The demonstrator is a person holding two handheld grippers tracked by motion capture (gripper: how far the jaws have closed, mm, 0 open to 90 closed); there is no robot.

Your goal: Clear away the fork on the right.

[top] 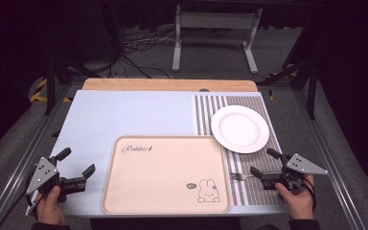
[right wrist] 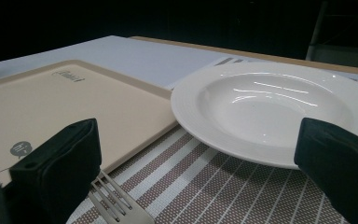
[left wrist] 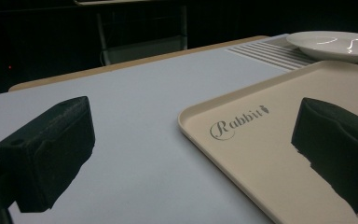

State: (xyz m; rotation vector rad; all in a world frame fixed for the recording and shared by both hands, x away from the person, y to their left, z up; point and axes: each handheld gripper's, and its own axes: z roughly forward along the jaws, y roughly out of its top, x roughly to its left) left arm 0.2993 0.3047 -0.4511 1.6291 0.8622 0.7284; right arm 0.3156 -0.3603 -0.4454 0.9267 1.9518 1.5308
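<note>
A beige tray [top: 124,191] with a rabbit drawing lies at the table's near middle, nothing on it. A white plate [top: 239,128] rests on the striped placemat [top: 206,115], its edge over the tray's far right corner. A silver fork [top: 240,177] lies on the mat just right of the tray. My left gripper [top: 79,162] stands open left of the tray, low over the table, jaws wide with nothing between them. My right gripper [top: 263,162] stands open on the right, beside the fork's handle end. In the right gripper view the fork's tines [right wrist: 116,205] lie by the left jaw and the plate [right wrist: 275,107] is ahead.
The pale blue table top [top: 124,115] has a wooden strip [top: 170,85] along its far edge. Beyond it are a metal stand [top: 215,38] and cables [top: 139,57] on the dark floor. In the left gripper view the tray [left wrist: 261,140] and plate [left wrist: 335,44] lie to the right.
</note>
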